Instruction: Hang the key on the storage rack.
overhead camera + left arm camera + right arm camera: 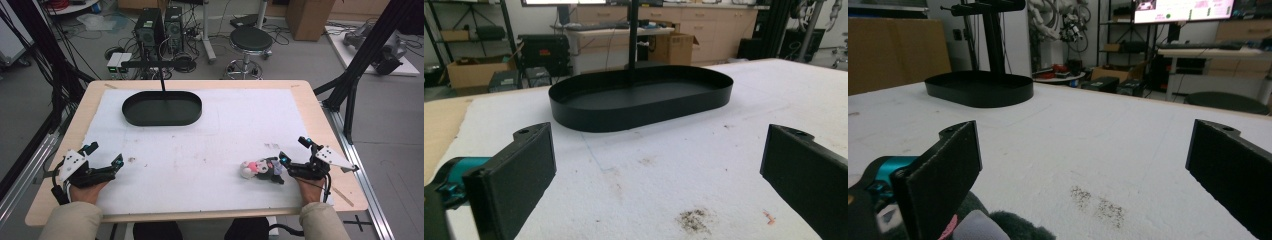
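High view first: my right tool (294, 156) rests at the near right of the table (320, 125), with its jaws spread wide and nothing pressed between them. The small plush toy, grey, pink and white (261, 169), lies on the white cloth (225, 130) just beside this tool, touching or almost touching its near jaw. In the right gripper view the grey fur of the toy (1008, 225) shows at the bottom, close to one jaw and not centred in the gap. My left tool (104, 155) rests at the near left, also released and holding nothing; in the left gripper view the black oval metal tray (639, 102) stands straight ahead of it, at the far left middle of the table.

I judge that the work is to bring the toy into the tray. What could go wrong: because the toy sits off to one side of my right jaws, closing now may catch only an ear or a bit of fur, and then the toy may slip out while I carry it. A soft toy also gives way under pressure, so a weak grasp can let it drop on the cloth before the tray. The black post (161, 80) rises at the far rim of the tray; I could knock it when I reach over.

Count: two tools, one plush toy, one tray, one post, one white cloth.
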A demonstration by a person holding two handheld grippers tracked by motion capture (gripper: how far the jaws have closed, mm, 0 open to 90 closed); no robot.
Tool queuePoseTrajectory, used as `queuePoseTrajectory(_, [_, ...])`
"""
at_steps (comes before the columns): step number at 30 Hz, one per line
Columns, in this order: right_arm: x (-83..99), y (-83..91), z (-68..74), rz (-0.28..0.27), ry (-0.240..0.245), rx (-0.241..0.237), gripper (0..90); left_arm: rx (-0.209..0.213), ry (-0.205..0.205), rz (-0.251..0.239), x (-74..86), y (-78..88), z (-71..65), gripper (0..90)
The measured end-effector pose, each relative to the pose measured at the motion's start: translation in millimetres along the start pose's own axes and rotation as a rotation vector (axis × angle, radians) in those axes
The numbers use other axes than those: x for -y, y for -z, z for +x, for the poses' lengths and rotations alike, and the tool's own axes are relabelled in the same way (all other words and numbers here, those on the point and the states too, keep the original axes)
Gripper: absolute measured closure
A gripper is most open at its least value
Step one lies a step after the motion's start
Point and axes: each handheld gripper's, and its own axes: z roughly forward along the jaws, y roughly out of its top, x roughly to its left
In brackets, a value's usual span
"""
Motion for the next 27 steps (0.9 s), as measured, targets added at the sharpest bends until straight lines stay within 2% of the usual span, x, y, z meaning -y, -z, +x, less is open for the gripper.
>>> queuePoseTrajectory(3, [-7.1, 0.6, -2.2, -0.001, -0.018, -0.024, 0.5, 0.003, -0.007, -0.001, 0.0, 0.4, -0.2, 1.7])
queuePoseTrajectory(5, [-15.7, 1.8, -2.9, -0.013, -0.002, -0.053, 0.5, 0.003, -0.004, -0.004, 0.1, 0.2, -0.3, 1.7])
queuePoseTrajectory(6, [-29.1, 2.0, -4.9, 0.004, 0.010, -0.102, 0.5, 0.004, -0.003, -0.004, 0.1, 0.3, -0.1, 1.7])
queuePoseTrajectory(8, [-33.6, 1.8, -5.7, 0.014, 0.023, -0.119, 0.5, 0.003, -0.001, -0.004, 0.1, 0.3, 0.0, 1.7])
queuePoseTrajectory(16, [-82.6, -7.8, -8.5, 0.157, 0.139, -0.293, 0.5, -0.003, 0.002, 0.001, 0.0, 0.2, 0.1, 1.7])
queuePoseTrajectory(17, [-87.3, -10.1, -7.6, 0.183, 0.155, -0.316, 0.5, -0.003, 0.003, 0.000, 0.0, 0.1, 0.2, 1.7])
queuePoseTrajectory(18, [-95.6, -16.1, -5.3, 0.233, 0.200, -0.359, 0.5, -0.002, 0.002, 0.000, 0.0, 0.2, 0.2, 1.7])
queuePoseTrajectory(20, [-97.5, -18.1, -4.2, 0.253, 0.209, -0.377, 0.5, -0.002, 0.000, 0.000, 0.0, 0.1, -0.1, 1.7])
queuePoseTrajectory(23, [-102.3, -26.2, 0.5, 0.319, 0.264, -0.430, 0.5, -0.003, 0.002, 0.000, 0.0, 0.1, 0.0, 1.7])
queuePoseTrajectory(27, [-101.7, -35.7, 7.4, 0.393, 0.311, -0.481, 0.6, -0.007, 0.005, 0.000, 0.1, 0.0, -0.1, 1.7])
